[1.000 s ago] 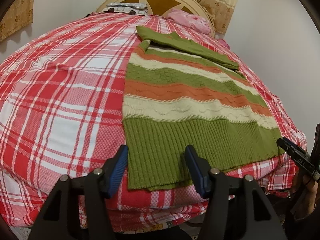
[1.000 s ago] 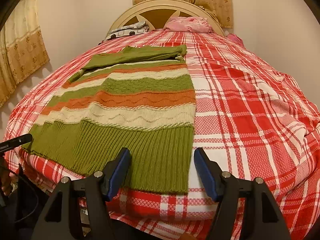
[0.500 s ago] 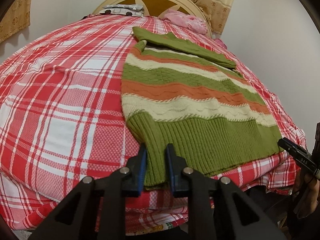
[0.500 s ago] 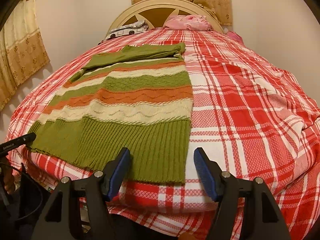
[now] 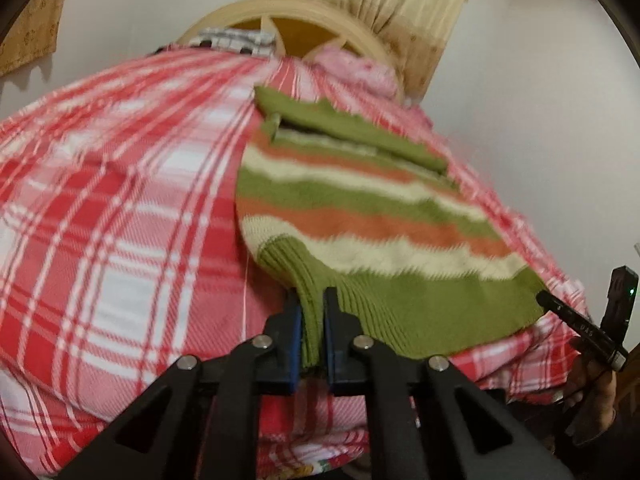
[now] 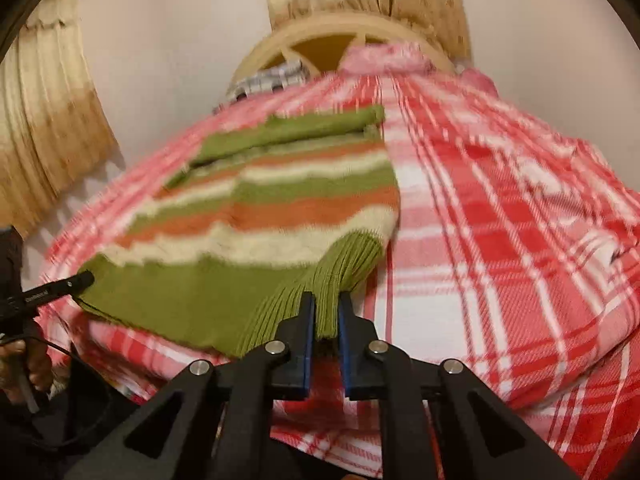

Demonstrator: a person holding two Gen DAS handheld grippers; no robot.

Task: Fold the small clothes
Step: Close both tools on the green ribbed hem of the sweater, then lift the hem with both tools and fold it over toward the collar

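A green, orange and cream striped knit sweater (image 5: 360, 216) lies on the red plaid bed, sleeves folded across its far end. My left gripper (image 5: 312, 300) is shut on the left corner of the green ribbed hem and lifts it off the bed. My right gripper (image 6: 326, 304) is shut on the right hem corner, with the sweater (image 6: 280, 208) bunching up between the blue pads. The right gripper's finger also shows in the left wrist view (image 5: 576, 320), and the left gripper's in the right wrist view (image 6: 56, 286). Both views are motion-blurred.
The bed has a red and white plaid cover (image 5: 120, 208), a cream headboard (image 5: 304, 24), a pink pillow (image 6: 384, 56) and a grey checked cloth (image 5: 232, 38) at its head. Curtains (image 6: 48, 128) hang on the left and behind. White walls stand close on both sides.
The left gripper closed on the hem first, then the right one closed on its corner. Both now lift the hem and move forward over the bed.
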